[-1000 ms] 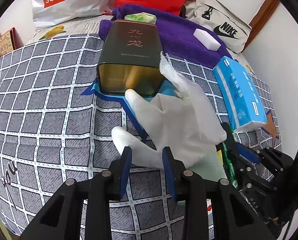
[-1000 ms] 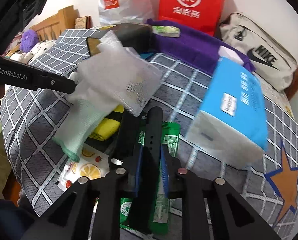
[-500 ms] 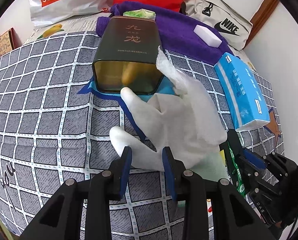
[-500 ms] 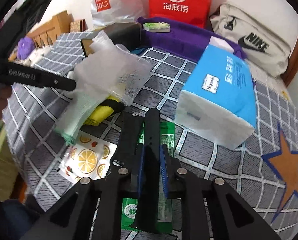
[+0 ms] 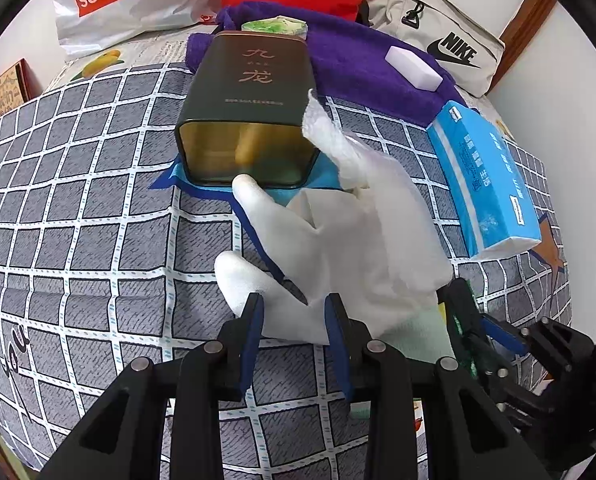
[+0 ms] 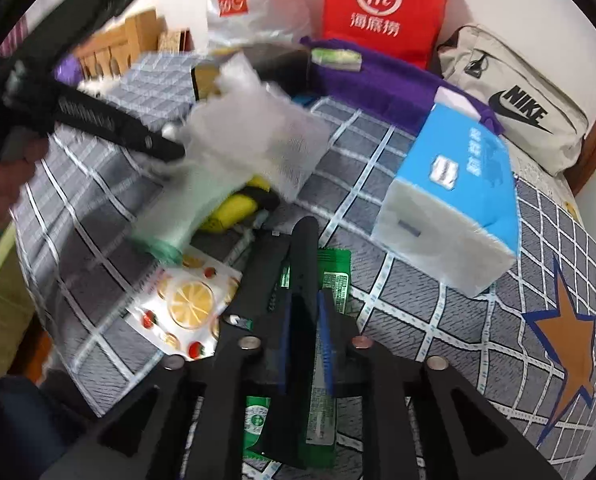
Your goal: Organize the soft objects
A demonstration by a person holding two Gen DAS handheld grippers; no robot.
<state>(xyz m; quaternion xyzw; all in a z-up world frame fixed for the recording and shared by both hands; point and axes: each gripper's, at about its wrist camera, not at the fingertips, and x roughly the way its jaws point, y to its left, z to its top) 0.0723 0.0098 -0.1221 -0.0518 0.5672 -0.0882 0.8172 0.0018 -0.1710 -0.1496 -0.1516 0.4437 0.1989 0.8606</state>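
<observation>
- the left gripper point(image 5: 293, 322) is clamped on the lower edge of a white glove point(image 5: 338, 240); the blue pads press the fabric from both sides, and the rest of the glove rises ahead of the gripper, lifted off the bed point(image 5: 77, 200).
- the glove's fingers point(image 5: 253, 196) point toward the open mouth of a dark green tin point(image 5: 249, 104) that lies on its side just beyond, on a blue cloth point(image 5: 169, 176).
- the right gripper point(image 6: 304, 336) has a black strap-like thing point(image 6: 304, 256) between its pads; what it is cannot be told. its jaws are opening, though the pads look to be touching the thing.
- under that gripper lie green packets point(image 6: 334, 280) and a fruit-print sheet point(image 6: 185, 300); a blue tissue pack point(image 6: 458, 188) sits to its right.
- since a second ago the left gripper and the glove have kept their place and grip. the right wrist view has shifted a little: the tissue pack now sits farther right and the fruit-print sheet shows more fully. the right jaws closed slightly, then parted again.
- the glove is thin, white and crumpled, with a pale green cuff point(image 6: 157, 236) hanging low in the right wrist view; a translucent mesh-like sheet point(image 6: 273, 136) is bunched with it.
- a purple towel point(image 5: 358, 68) lies behind the tin, and a yellow thing point(image 6: 237, 204) shows beneath the glove.
</observation>
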